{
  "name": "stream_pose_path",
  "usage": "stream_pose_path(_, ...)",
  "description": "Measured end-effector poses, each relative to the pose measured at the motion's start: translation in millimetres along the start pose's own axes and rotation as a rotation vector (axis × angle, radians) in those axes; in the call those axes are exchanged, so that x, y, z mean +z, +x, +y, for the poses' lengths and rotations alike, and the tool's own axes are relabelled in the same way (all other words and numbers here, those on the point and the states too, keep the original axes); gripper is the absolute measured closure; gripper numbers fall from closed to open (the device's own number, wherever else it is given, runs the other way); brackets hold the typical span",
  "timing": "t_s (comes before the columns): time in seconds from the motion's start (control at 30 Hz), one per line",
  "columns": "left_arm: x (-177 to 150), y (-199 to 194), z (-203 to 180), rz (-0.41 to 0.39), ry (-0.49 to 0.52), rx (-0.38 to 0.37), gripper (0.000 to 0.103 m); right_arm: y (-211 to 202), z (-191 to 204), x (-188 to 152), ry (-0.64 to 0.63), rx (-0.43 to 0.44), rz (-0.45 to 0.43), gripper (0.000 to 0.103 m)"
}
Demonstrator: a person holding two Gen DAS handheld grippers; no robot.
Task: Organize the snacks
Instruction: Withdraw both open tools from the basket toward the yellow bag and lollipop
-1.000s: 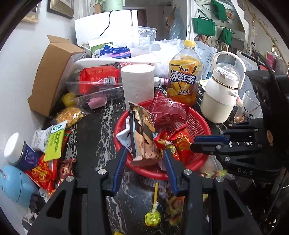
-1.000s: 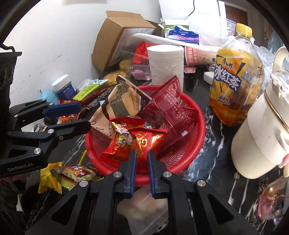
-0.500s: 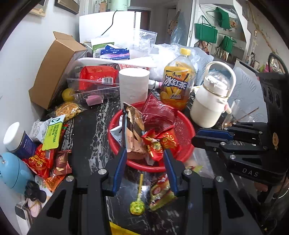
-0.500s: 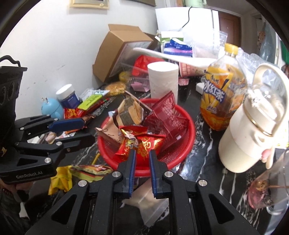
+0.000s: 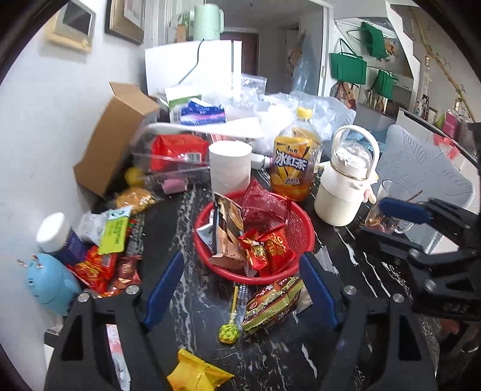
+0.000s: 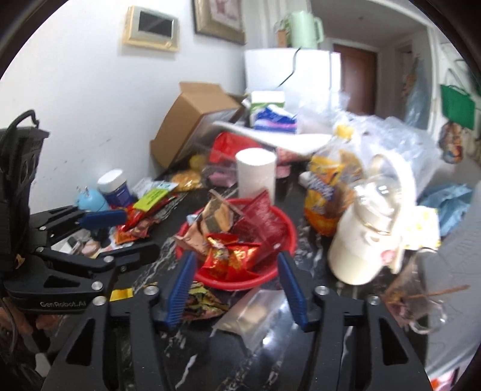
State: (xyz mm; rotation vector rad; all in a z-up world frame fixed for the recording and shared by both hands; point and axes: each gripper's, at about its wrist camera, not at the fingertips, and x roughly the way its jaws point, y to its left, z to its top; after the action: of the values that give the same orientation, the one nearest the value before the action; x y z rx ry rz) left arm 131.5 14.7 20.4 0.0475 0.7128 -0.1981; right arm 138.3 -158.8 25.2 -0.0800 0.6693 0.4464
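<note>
Glossy red plastic mesh basket [image 5: 303, 231]; shiny foil wrappers [image 5: 267, 249]; polished black marble table [image 5: 192, 303]; matt cardboard box [image 5: 114, 135].

A lived-in home: framed picture [image 6: 218, 19], white fridge [image 5: 192, 67], green tote bags [image 5: 347, 67], cluttered marble table [image 5: 192, 303]

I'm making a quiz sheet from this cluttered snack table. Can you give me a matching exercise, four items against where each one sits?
Items:
1. lollipop
2. toilet roll
3. white kettle
4. blue plug

Places:
A. just behind the red basket
B. far left edge of the table
C. on the dark tabletop in front of the basket
D. right of the basket, beside the tea bottle

Pairs: 1-C, 2-A, 3-D, 4-B
</note>
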Motion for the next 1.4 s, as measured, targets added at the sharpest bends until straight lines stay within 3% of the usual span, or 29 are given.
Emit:
stream_pose_path(0.03,0.2,-3.3,-0.4,-0.004,0.000,0.000,0.025,-6.4,0.9,-0.8,0.000,-0.017,-0.011,0.030)
stream_pose_path(0.1,0.4,-10.5,-1.2,-0.010,-0.003,-0.007,0.024,-17.7,3.8,-2.7,-0.001,-0.043,-0.033,0.023)
stream_pose_path(0.3,-9.5,-32.1,-5.7,-0.037,-0.016,-0.010,0.024,-43.4,10.5,-9.7,0.028,-0.060,-0.060,0.014)
stream_pose_path(0.57,-44.3,-52.5,-8.9,-0.066,-0.055,0.021,0.024,-58.5,21.2,-36.9,0.061,-0.042,-0.073,0.014)
stream_pose_path(1.03,-111.6,-42.1,1.7,0.047,-0.117,0.011,0.024,-31.6,39.4,-97.7,0.135,0.052,0.048,0.014)
stream_pose_path(1.4,-138.4,-33.6,23.0,0.102,-0.192,0.007,0.024,-2.3,56.0,-122.7,0.156,0.125,0.140,0.014)
